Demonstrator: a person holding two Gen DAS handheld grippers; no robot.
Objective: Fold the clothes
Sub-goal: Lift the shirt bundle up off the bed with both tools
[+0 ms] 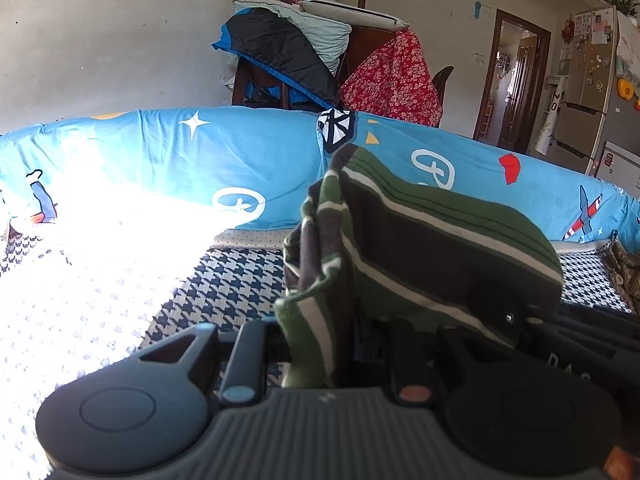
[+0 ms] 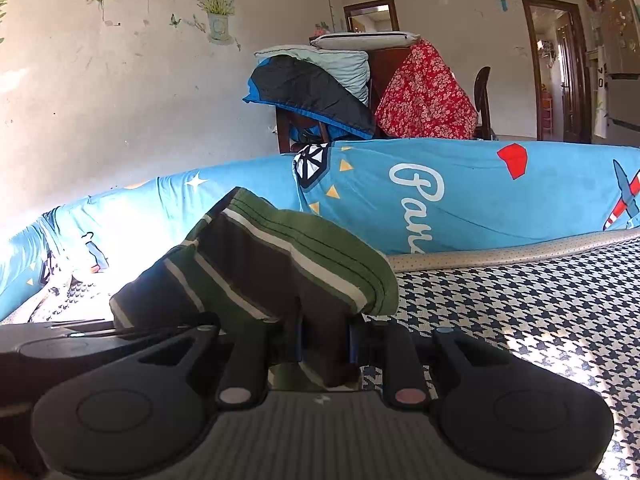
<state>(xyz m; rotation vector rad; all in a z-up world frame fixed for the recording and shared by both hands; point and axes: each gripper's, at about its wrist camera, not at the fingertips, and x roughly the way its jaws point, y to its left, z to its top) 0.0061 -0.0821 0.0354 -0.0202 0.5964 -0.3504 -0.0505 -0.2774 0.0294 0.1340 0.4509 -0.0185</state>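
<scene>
Now, with both the left tongs (image 1: 316,344) and the right tongs (image 2: 324,344) pinched tight on the striped garment (image 1: 420,240), which hangs bunched above the houndstooth bed (image 2: 520,320), keep its held edge taut and level toward twelve o'clock.

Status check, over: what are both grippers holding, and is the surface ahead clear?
Left gripper shut on striped garment. Right gripper shut on the same garment. Houndstooth surface ahead bare; blue cushion beyond.

left gripper (image 1: 320,344): dark ribbed housing, round pads, blue and orange dots | right gripper (image 2: 324,344): same housing, pinkish dots
</scene>
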